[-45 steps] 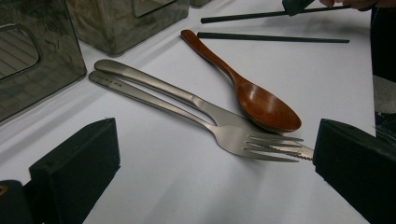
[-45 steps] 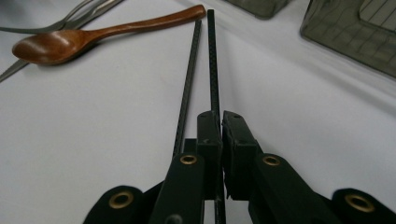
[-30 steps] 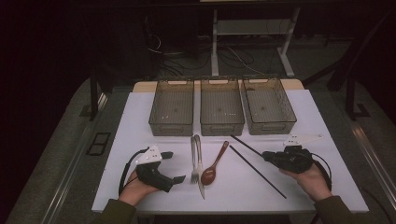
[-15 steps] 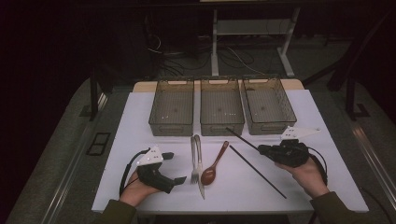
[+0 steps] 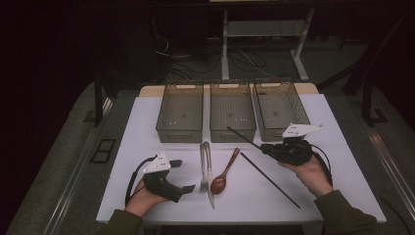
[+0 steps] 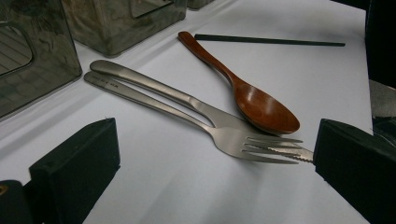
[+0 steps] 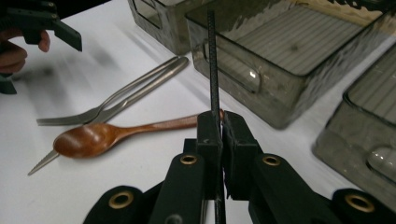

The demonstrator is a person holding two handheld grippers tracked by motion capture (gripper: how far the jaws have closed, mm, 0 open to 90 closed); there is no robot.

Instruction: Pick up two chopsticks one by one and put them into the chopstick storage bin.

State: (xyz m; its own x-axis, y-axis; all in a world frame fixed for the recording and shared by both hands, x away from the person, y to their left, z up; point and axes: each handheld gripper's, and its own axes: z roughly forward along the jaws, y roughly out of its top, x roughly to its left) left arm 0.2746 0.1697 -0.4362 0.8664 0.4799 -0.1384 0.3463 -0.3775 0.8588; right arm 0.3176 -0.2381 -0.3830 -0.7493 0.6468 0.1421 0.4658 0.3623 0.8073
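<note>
Both grippers are black, the right gripper (image 5: 264, 146) and the left gripper (image 5: 182, 175), each topped by a pale three-cornered plate. Brass-coloured rivets stud the right one's arms, black cables loop behind, and the sleeves look dark olive, perhaps.

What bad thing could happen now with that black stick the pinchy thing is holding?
The right gripper pinches one thin chopstick near one end, so the long free part could swing or slip out of the jaws. Its tip points over the middle bin, so it might bump the rim instead of going in. The other chopstick lies just beside the hand and could get knocked, maybe rolling toward the wooden spoon.
</note>
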